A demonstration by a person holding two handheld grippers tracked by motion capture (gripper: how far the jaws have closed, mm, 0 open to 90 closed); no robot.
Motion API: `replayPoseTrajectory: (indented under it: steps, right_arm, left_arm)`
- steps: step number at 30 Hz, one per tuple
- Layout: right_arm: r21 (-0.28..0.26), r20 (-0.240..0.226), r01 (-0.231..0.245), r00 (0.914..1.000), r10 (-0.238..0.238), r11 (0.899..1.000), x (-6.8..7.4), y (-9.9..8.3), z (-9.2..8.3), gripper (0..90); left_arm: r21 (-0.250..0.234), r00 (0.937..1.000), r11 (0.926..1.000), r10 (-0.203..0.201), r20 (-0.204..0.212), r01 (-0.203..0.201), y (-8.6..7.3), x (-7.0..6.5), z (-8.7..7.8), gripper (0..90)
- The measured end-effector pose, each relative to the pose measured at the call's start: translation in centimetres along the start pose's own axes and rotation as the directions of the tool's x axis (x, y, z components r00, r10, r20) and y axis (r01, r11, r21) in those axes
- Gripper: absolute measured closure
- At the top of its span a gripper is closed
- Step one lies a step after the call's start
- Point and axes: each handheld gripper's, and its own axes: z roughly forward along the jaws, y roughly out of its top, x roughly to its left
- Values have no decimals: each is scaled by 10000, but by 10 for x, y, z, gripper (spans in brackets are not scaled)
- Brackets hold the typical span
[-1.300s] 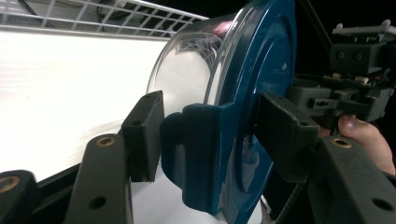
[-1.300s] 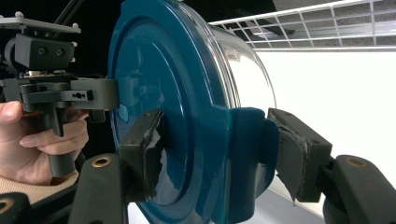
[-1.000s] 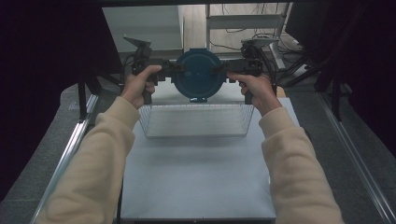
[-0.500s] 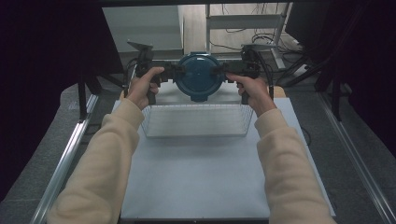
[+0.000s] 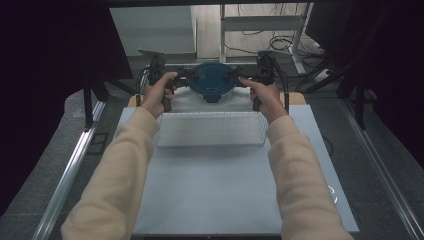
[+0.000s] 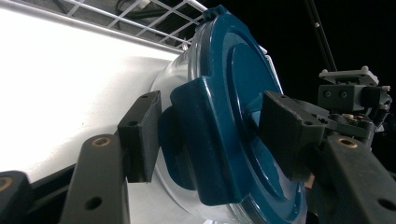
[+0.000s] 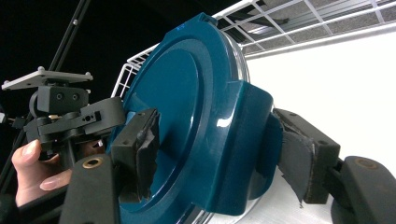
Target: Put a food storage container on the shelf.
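container (image 5: 212, 84), clear, round, teal-lidded

Round clear container (image 5: 212, 95) with dark teal clip-on lid (image 5: 212, 80) fitted, latch tabs folded down at opposite sides, lid uppermost and roughly level, positioned above the white surface at the far end of the table.

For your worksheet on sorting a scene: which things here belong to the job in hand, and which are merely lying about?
In the job:
- blue-lidded container
- left gripper
- right gripper

Lying about:
- wire rack
- white table top
- floor cables
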Motion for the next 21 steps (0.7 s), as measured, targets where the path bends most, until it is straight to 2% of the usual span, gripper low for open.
replayPoseTrajectory:
  steps: [4, 6, 7, 8, 9, 11, 12, 13, 15, 17, 18, 19, 20, 21]
  right_arm:
    - [-96, -8, 30, 10000, -30, 9999, 1, -2, 0, 317]
    - [-199, 134, 190, 9997, -187, 9996, 4, -4, 1, 264]
    - [-199, 134, 190, 9997, -187, 9996, 4, -4, 1, 264]
    - [-325, 131, 226, 9997, -221, 9992, 7, -6, 0, 203]
    - [-293, 154, 262, 9996, -257, 9992, 8, -7, 0, 176]
    - [-255, 173, 294, 9994, -289, 9992, 10, -8, -1, 150]
    - [-270, 425, 539, 9977, -528, 9982, 14, -11, -4, 127]
    - [-270, 425, 539, 9977, -528, 9982, 14, -11, -4, 127]
    - [-505, 848, 994, 9919, -949, 9938, 18, -14, -10, 112]
    - [-677, 902, 1255, 9888, -1192, 9898, 19, -15, -20, 107]
    - [-714, 935, 1349, 9874, -1280, 9883, 19, -16, -23, 107]
    - [-750, 985, 1460, 9855, -1384, 9864, 20, -18, -26, 107]
    - [-720, 977, 1591, 9836, -1518, 9846, 21, -19, -29, 108]
    - [-737, 970, 1847, 9794, -1773, 9800, 23, -22, -33, 111]
  left_arm:
    - [48, 9998, 9998, 194, 16, -195, -3, -1, 2, 369]
    - [48, 9995, 9996, 294, -102, -293, -4, -2, 1, 301]
    - [-52, 9990, 9993, 382, -214, -384, -5, -4, 0, 301]
    - [-334, 9969, 9971, 665, -426, -680, -7, -7, -5, 247]
    - [-334, 9969, 9971, 665, -426, -680, -7, -7, -5, 230]
    - [-532, 9924, 9933, 982, -738, -1022, -9, -10, -12, 216]
    - [-648, 9851, 9870, 1404, -995, -1472, -13, -13, -19, 210]
    - [-648, 9851, 9870, 1404, -995, -1472, -13, -13, -19, 209]
    - [-742, 9806, 9824, 1631, -1086, -1716, -17, -16, -26, 208]
    - [-824, 9788, 9794, 1754, -1059, -1844, -22, -18, -32, 203]
    - [-843, 9735, 9755, 1923, -1235, -2034, -24, -19, -35, 203]
    - [-820, 9591, 9653, 2327, -1613, -2480, -29, -22, -41, 203]
    - [-804, 9512, 9590, 2549, -1737, -2717, -32, -24, -43, 205]
    - [-804, 9512, 9590, 2549, -1737, -2717, -32, -24, -43, 213]
